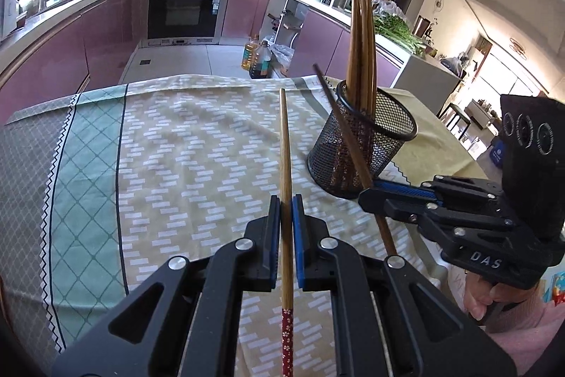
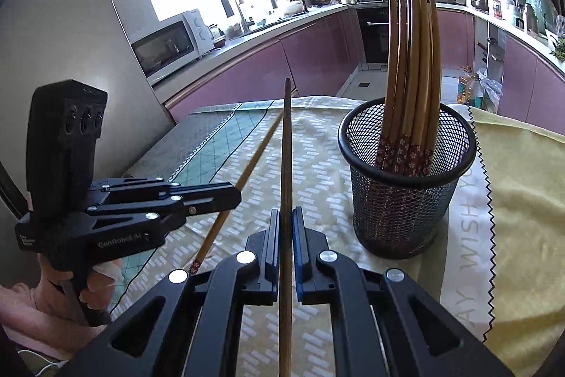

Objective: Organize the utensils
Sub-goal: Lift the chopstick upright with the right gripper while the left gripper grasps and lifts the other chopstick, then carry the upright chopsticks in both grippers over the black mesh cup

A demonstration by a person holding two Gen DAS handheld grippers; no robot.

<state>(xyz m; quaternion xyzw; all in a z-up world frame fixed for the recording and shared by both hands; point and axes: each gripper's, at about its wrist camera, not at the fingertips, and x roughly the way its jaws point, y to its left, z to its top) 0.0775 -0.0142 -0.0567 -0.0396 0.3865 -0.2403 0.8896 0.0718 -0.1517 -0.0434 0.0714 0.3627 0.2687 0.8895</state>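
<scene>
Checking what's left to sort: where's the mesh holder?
The mesh holder stands on the tablecloth, right of the right hand-held gripper, filled with chopsticks.

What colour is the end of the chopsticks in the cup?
Dark red with little white flowers on the chopsticks, best seen in the right wrist view.

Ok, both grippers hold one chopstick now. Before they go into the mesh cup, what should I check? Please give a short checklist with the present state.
1. Left gripper shut on its chopstick: ok.
2. Right gripper shut on the darker chopstick: ok.
3. Mesh cup upright on the tablecloth: ok.
4. Room in the cup beside the chopsticks already inside: ok, they lean to one side.
5. Patterned ends pointing down like those in the cup: not ok, both chopsticks lie roughly level.
6. The two held chopsticks clear of each other: cannot tell.
</scene>
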